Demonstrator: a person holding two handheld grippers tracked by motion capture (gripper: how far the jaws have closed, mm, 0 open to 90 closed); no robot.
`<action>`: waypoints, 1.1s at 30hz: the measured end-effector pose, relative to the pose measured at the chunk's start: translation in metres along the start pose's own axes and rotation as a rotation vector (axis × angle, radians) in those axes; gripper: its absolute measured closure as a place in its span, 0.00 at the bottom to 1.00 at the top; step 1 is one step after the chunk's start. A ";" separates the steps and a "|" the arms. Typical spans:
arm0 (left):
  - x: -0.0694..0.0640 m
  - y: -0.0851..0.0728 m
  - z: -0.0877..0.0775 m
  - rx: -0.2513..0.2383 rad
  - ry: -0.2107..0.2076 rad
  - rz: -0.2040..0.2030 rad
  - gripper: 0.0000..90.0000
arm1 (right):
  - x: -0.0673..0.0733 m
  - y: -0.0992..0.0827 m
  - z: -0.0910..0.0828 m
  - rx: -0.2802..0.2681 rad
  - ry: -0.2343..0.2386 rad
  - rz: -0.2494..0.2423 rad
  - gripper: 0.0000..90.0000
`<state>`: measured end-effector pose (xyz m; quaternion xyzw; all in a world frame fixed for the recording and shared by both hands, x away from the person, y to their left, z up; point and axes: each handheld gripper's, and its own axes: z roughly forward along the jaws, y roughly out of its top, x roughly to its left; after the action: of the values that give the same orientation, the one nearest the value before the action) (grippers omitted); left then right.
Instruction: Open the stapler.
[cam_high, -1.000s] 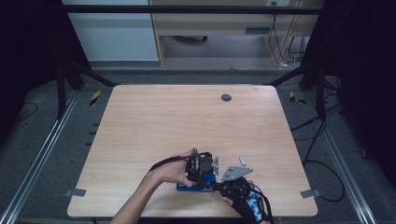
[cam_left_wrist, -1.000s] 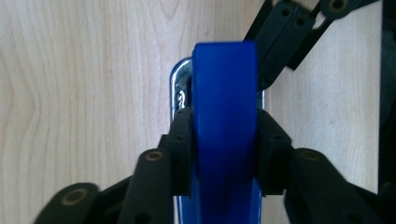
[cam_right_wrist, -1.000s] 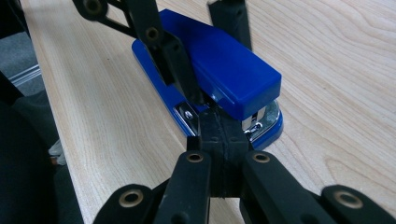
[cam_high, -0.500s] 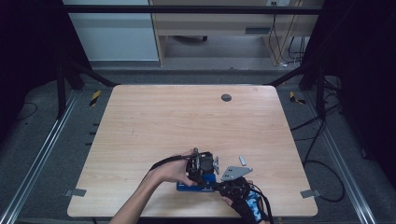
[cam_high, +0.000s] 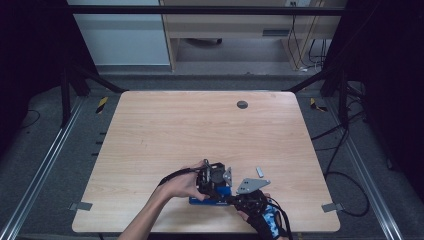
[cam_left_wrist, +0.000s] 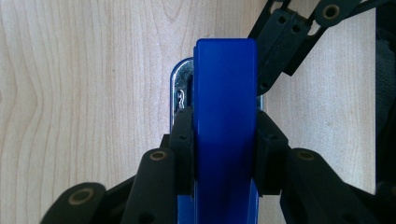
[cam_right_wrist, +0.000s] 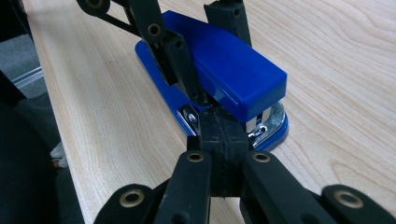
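I had the blue stapler (cam_high: 210, 198) lying flat on the wooden table (cam_high: 165, 130), near the edge on my side and a little right of its middle. At the left my left hand (cam_high: 184, 185) came in from the bottom of the high view and carried my left gripper (cam_left_wrist: 225, 135) down over the stapler. In the left gripper view its jaws stood one on each flank of the blue top arm, pads pressed against the plastic, the chrome nose of the stapler poking out beyond them. Those jaws had just been closing, from a wider stance a moment before to this squeeze on the body, and then they stopped narrowing; the stapler itself had not shifted on the table in that time. I took that to mean the grasp was made and the stapler was pinned in place, ready for whatever the other hand had to do at its front.

Further right, my right gripper (cam_right_wrist: 223, 135) pointed at the stapler's mouth. Its jaws were closed tight on each other, pad against pad, with nothing between them that I could see, and their joined tip sat just at the gap between the blue top and the metal base, touching or very nearly so. My guess was that this closed tip was meant to poke into that opening or pry the top up.

Beyond it, to the right, a small grey piece (cam_high: 259, 171) lay alone on the table, apart from both hands.
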<state>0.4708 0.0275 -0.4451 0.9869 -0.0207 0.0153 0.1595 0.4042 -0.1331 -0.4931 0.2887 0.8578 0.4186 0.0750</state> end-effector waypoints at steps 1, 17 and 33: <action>-0.001 -0.001 0.000 -0.002 -0.004 -0.008 0.73 | 0.000 0.000 0.000 0.000 0.000 0.000 1.00; -0.002 -0.005 0.000 -0.038 0.007 0.000 0.73 | 0.000 0.000 0.000 0.003 0.004 0.001 1.00; -0.002 -0.007 -0.001 -0.050 0.006 0.004 0.73 | 0.000 0.000 0.001 0.002 0.007 -0.002 1.00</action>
<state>0.4690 0.0345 -0.4460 0.9825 -0.0228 0.0181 0.1840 0.4045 -0.1325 -0.4933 0.2867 0.8586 0.4189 0.0721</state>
